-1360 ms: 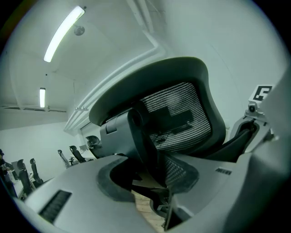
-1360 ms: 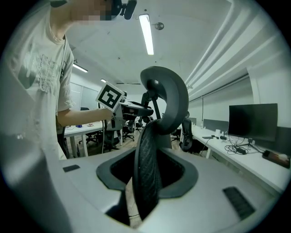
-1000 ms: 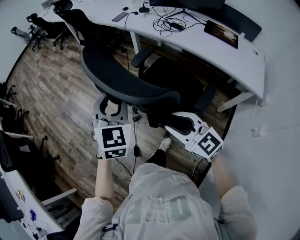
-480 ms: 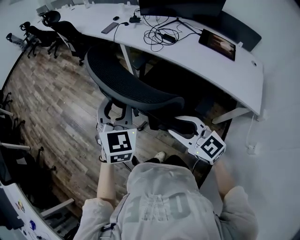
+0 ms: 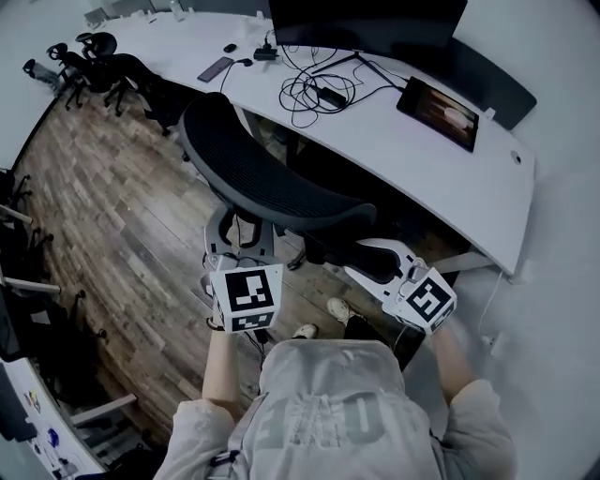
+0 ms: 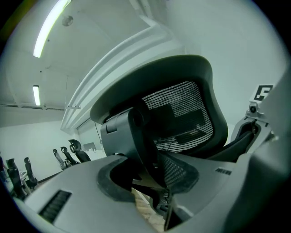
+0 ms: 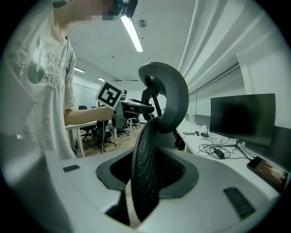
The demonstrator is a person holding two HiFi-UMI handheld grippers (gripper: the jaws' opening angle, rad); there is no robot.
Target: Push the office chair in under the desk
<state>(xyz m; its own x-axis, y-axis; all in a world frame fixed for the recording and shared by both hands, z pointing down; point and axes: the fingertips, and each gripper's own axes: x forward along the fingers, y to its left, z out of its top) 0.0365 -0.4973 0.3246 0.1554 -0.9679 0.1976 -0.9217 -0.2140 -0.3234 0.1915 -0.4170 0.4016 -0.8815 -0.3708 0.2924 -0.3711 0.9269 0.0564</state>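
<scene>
The black office chair's mesh backrest (image 5: 262, 178) stands in front of the curved white desk (image 5: 394, 141), its seat dark beneath the desktop. My left gripper (image 5: 241, 227) is behind the backrest, its jaws closed round the dark support spine (image 6: 132, 136) at the back's lower left. My right gripper (image 5: 367, 261) holds the backrest's right lower edge, and the mesh rim (image 7: 145, 168) fills the gap between its pads. In the right gripper view the headrest (image 7: 170, 88) rises above the jaws.
On the desk are a monitor (image 5: 366, 23), a tablet (image 5: 448, 101), tangled cables (image 5: 314, 89) and a phone (image 5: 216, 68). More office chairs (image 5: 112, 61) stand at the far left on the wood floor. The person's shoe (image 5: 339, 307) is just behind the chair.
The chair and both grippers have moved forward toward the desk, and more of the seat is under the desktop. Both grips are unchanged.
</scene>
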